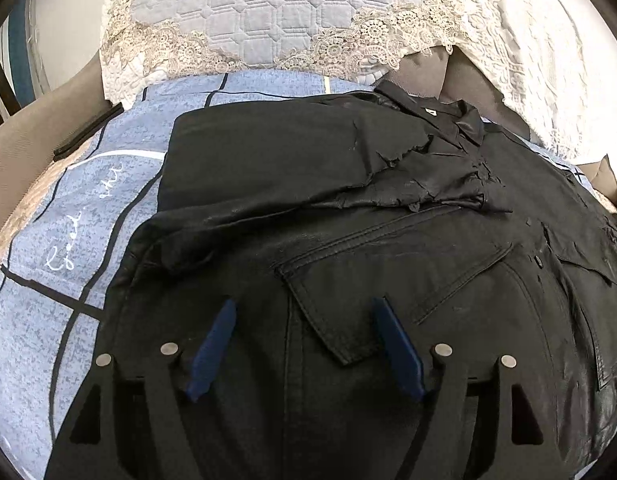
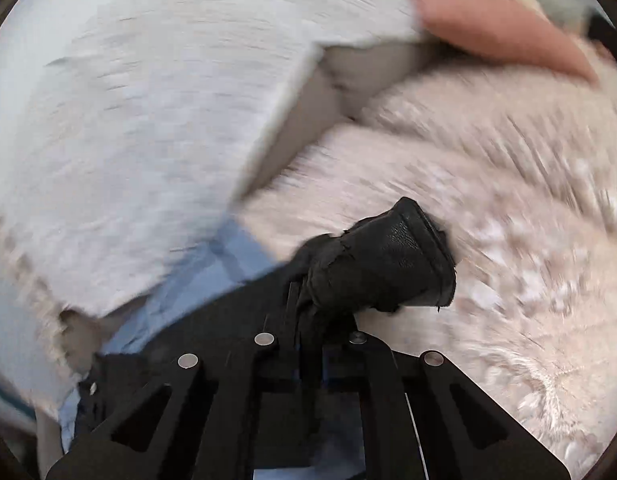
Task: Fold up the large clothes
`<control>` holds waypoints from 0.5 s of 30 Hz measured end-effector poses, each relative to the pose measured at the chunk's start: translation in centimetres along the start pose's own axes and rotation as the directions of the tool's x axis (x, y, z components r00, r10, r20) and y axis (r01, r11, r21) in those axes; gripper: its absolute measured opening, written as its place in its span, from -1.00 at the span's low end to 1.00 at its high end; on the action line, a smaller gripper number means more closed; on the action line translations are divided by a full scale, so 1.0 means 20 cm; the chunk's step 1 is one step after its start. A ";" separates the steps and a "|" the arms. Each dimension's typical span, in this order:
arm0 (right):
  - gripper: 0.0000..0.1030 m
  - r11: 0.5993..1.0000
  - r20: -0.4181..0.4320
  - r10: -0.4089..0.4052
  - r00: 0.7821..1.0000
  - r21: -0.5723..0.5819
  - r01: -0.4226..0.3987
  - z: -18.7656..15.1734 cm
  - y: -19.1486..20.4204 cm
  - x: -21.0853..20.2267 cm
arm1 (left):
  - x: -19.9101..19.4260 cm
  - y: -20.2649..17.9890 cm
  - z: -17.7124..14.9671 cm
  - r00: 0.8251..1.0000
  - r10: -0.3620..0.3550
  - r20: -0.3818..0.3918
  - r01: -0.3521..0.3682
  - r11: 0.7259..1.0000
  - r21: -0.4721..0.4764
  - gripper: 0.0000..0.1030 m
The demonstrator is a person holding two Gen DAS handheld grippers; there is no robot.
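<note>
A black leather jacket [image 1: 348,200] lies spread on a blue patterned sheet [image 1: 68,220], collar at the far right and one sleeve folded across its chest. My left gripper [image 1: 304,304] hovers low over the jacket's lower front by a flap pocket. It is open, and nothing sits between its blue pads [image 1: 212,352]. In the right wrist view my right gripper [image 2: 308,320] is shut on the jacket's sleeve near the cuff [image 2: 392,260], which sticks out past the jaws. The bunched leather hides the fingertips.
A quilted grey pillow [image 1: 268,8] with lace trim [image 1: 388,36] lies beyond the jacket. The right view is motion-blurred: a white cloth [image 2: 148,100] on the left, a pale lacy cover [image 2: 488,200] on the right, a person's forearm [image 2: 500,32] at top right.
</note>
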State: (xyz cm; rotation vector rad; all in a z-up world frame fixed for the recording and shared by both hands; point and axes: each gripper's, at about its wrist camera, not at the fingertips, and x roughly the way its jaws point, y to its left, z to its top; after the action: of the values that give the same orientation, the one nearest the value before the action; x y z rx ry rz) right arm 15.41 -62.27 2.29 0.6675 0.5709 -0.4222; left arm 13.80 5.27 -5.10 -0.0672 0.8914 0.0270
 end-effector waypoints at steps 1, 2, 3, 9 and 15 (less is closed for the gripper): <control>-0.87 0.998 0.013 0.034 0.999 -0.051 -0.033 0.01 0.12 -0.06 | -0.01 -0.01 0.01 1.000 -0.005 -0.006 0.005 1.000 -0.002 0.44; -0.87 0.994 0.023 0.069 0.997 -0.092 -0.067 0.01 0.23 -0.11 | -0.03 -0.01 0.02 1.000 -0.023 -0.010 0.023 1.000 -0.011 0.44; -0.87 0.986 0.030 0.109 0.994 -0.130 -0.104 0.00 0.35 -0.15 | -0.07 -0.01 0.03 0.998 -0.055 0.002 0.055 0.998 -0.023 0.44; -0.87 0.890 -0.075 0.291 0.954 -0.345 -0.298 -0.26 1.03 -0.23 | -0.30 -0.06 0.18 0.984 -0.120 0.130 0.121 0.993 0.002 0.44; -0.87 0.797 -0.312 0.320 0.894 -0.422 -0.433 -0.77 1.51 0.08 | -0.28 -0.04 0.32 0.975 -0.113 0.192 0.114 0.993 0.004 0.45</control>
State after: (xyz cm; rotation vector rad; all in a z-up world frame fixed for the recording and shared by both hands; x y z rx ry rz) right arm 27.31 -30.58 5.28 0.3289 0.7073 0.1855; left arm 15.19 5.01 3.34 -0.1201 0.6931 -0.0695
